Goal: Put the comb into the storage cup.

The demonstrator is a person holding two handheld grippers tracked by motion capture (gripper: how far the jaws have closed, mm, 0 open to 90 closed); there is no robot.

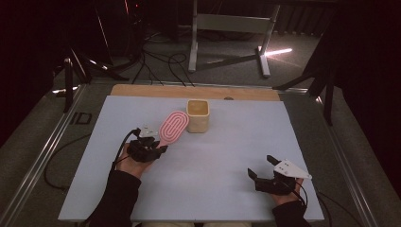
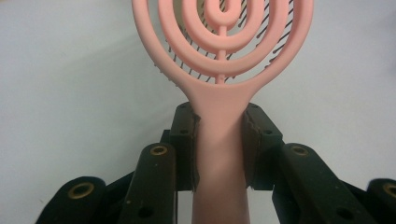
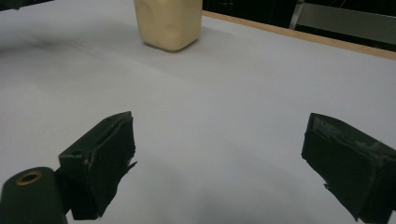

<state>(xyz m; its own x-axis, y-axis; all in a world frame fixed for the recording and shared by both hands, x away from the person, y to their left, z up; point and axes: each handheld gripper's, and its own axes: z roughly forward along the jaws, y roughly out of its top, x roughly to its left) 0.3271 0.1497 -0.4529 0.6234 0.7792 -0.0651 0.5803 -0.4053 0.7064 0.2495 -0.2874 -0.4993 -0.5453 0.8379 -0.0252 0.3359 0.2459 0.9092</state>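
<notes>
High view first: the left gripper (image 1: 152, 145) holds a pink brush (image 1: 173, 126) by its handle, the oval head raised off the counter (image 1: 227, 161) and angled toward the cream cup (image 1: 197, 116), which stands upright near the far edge of the white sheet. The head ends just beside the cup's left wall; whether it touches cannot be told from here. In the left gripper view the jaws are closed narrowly on the handle (image 2: 219, 154) just below where the head flares, both pads flat against its sides, and dark bristles show through the open rings of the head. The right gripper (image 1: 265, 172) rests low on the near right of the counter, well apart from the cup, its jaws spread wide with nothing between them, as the right gripper view confirms. The likely job is to stand the brush in the cup, and the risks follow from that. The cup looks light and nothing steadies it, so a head that catches the rim or wall on the way in could push it over or slide it toward the wooden edge. The grip sits high on a smooth, tapering handle, so the brush could pivot between the pads if the head meets resistance. Letting go before the brush is well inside might tip the cup with the overhanging weight.
</notes>
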